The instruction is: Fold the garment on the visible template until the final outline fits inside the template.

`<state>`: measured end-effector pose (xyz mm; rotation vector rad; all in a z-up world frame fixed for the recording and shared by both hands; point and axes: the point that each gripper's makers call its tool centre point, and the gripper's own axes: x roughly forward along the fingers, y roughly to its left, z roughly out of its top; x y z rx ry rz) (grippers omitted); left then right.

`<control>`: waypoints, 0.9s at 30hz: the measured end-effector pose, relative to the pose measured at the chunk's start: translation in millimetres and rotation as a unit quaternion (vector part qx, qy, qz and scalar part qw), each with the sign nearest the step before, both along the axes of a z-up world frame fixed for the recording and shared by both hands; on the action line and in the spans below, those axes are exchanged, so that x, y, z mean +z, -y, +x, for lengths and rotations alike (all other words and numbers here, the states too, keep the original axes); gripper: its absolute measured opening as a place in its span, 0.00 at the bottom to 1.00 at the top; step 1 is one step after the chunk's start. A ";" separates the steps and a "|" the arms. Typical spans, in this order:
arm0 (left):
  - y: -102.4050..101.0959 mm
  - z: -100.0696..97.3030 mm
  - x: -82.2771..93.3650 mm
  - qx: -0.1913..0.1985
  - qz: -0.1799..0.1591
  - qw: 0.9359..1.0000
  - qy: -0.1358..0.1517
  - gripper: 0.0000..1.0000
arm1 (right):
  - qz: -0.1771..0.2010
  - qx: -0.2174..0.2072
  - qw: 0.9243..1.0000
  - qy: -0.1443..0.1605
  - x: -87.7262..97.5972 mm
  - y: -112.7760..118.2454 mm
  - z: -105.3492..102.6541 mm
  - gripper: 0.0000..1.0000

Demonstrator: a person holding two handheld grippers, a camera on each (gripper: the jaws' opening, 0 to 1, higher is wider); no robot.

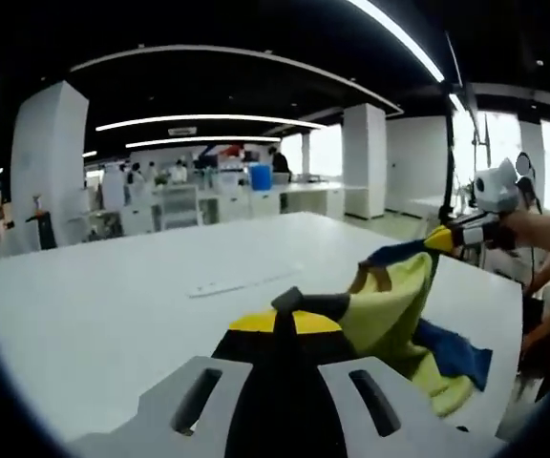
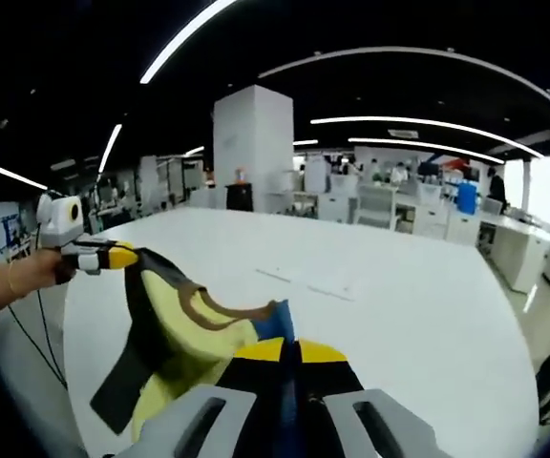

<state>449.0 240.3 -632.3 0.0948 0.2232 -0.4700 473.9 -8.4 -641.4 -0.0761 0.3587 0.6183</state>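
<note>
- Left gripper view: the left gripper (image 1: 285,324) pinches the garment (image 1: 399,305), lifted above the white table (image 1: 113,305); the right gripper (image 1: 444,239) grips its far corner.
- Right gripper view: the right gripper (image 2: 289,351) clamps the garment (image 2: 184,334); the left gripper (image 2: 122,256) holds its other end.

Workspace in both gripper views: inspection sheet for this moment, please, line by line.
Surface: white table, mostly bare; faint markings mid-table, too faint to tell whether they are the template.
Job's things: garment, yellow-green with dark and blue parts, lifted off the table, hanging between both grippers.
Clutter: nothing seen.
Grippers: left gripper and right gripper each shut on the garment.
Cables: a thin cable hangs below the left gripper.
Surroundings: open office with white pillar, ceiling light strips, distant desks and people.
</note>
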 end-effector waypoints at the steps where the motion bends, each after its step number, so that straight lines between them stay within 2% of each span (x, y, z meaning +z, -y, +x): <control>1: -0.1 3.9 -1.8 0.002 -0.001 1.000 -0.002 0.00 | 0.002 -0.003 1.000 -0.002 -1.1 -0.2 4.4 0.00; 7: -5.8 30.7 -12.8 0.017 -0.007 1.000 -0.010 0.01 | 0.003 -0.014 1.000 -0.007 -10.7 -2.2 33.6 0.00; 11: -9.4 46.9 -30.1 0.022 0.012 0.999 -0.025 0.01 | 0.000 -0.018 0.999 -0.034 -27.8 -2.5 53.2 0.00; 13: -8.7 53.0 -35.5 0.021 0.008 0.999 -0.031 0.01 | 0.002 -0.023 0.999 -0.040 -34.8 -1.8 62.2 0.00; 17: -11.2 65.6 -50.8 0.026 0.020 0.998 -0.045 0.01 | 0.019 -0.044 0.996 -0.069 -52.6 -1.3 77.3 0.00; 20: -12.8 73.3 -62.1 0.025 0.039 0.998 -0.053 0.01 | 0.022 -0.058 0.994 -0.085 -66.9 0.4 85.5 0.00; 27: -15.5 92.6 -85.4 0.019 0.053 0.995 -0.080 0.01 | 0.033 -0.081 0.989 -0.121 -97.6 0.6 101.0 0.00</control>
